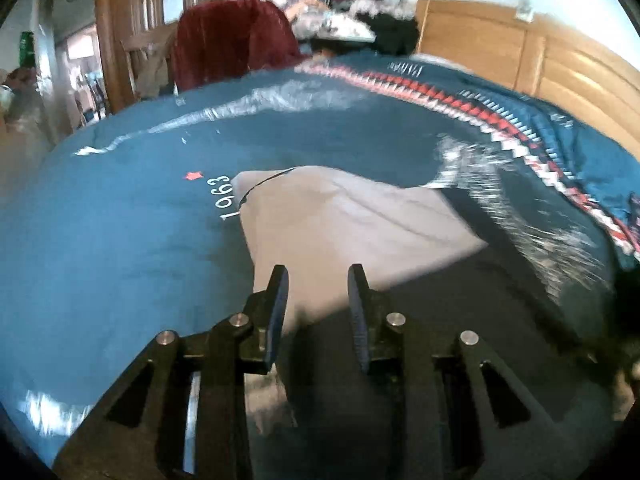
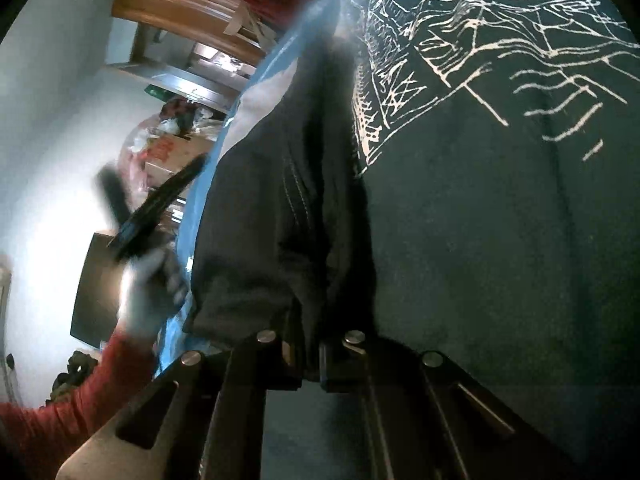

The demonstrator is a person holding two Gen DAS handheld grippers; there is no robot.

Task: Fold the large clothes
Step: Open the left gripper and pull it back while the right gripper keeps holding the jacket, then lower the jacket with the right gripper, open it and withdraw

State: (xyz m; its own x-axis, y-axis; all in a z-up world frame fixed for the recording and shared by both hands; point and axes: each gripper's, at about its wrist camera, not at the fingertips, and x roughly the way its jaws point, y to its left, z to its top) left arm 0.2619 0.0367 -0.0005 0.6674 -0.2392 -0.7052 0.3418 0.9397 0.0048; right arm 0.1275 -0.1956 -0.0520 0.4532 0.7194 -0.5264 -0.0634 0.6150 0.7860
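A large black garment (image 2: 480, 240) with a white line print lies on the bed. In the left wrist view a grey part of it (image 1: 340, 216) is turned up beside the black cloth (image 1: 460, 312). My left gripper (image 1: 318, 268) hangs open just above the grey part, nothing between its fingers. My right gripper (image 2: 310, 344) is shut on a bunched fold of the black garment (image 2: 312, 240), which hides its fingertips. The left gripper (image 2: 156, 208) also shows blurred in the right wrist view, held by a gloved hand (image 2: 148, 292) with a red sleeve.
A blue bedspread (image 1: 100, 240) with "1963" and a red-and-white triangle band covers the bed. A wooden headboard (image 1: 520, 52) stands at the right. A pile of clothes (image 1: 340, 8) and a dark red cloth (image 1: 232, 40) sit at the far end.
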